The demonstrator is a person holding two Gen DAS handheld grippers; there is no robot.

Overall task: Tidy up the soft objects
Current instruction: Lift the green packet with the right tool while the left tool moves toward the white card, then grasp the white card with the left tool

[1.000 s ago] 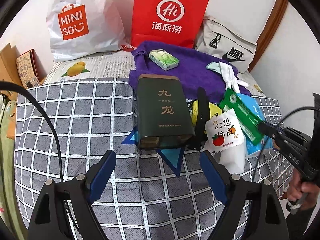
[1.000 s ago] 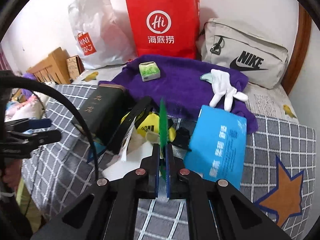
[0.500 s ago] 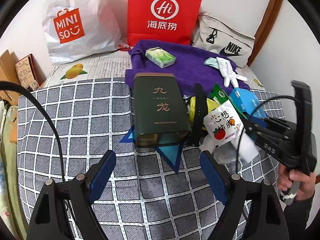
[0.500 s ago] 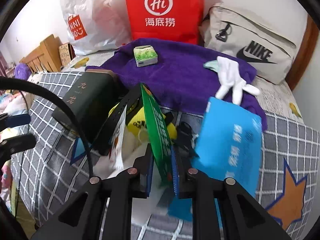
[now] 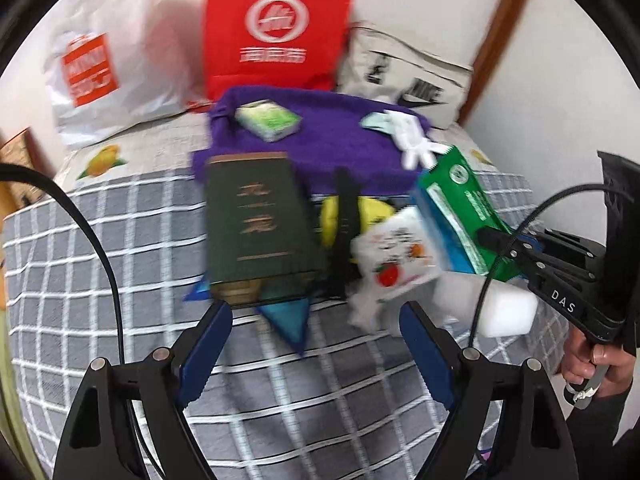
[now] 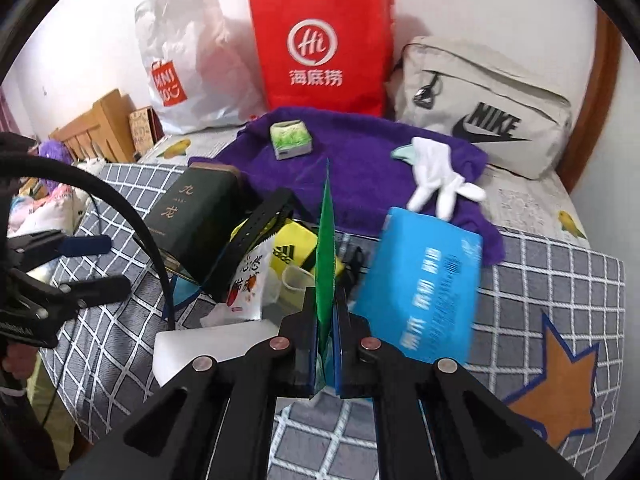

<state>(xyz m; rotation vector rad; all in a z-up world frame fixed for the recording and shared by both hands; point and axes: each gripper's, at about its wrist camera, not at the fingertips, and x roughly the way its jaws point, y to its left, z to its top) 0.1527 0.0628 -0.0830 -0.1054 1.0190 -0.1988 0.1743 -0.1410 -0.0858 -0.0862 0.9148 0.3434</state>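
— While my right gripper has its jaws clamped on the thin green packet, lifted edge-up over the pile, what's near it?

— A smooth blue packet just right, a white foam block left. My left gripper hangs wide open over bare checked bed cover, before the hard dark green tin.

Green flat packet stands edge-on, raised above the checked bedspread; blue pack tilts beside it.
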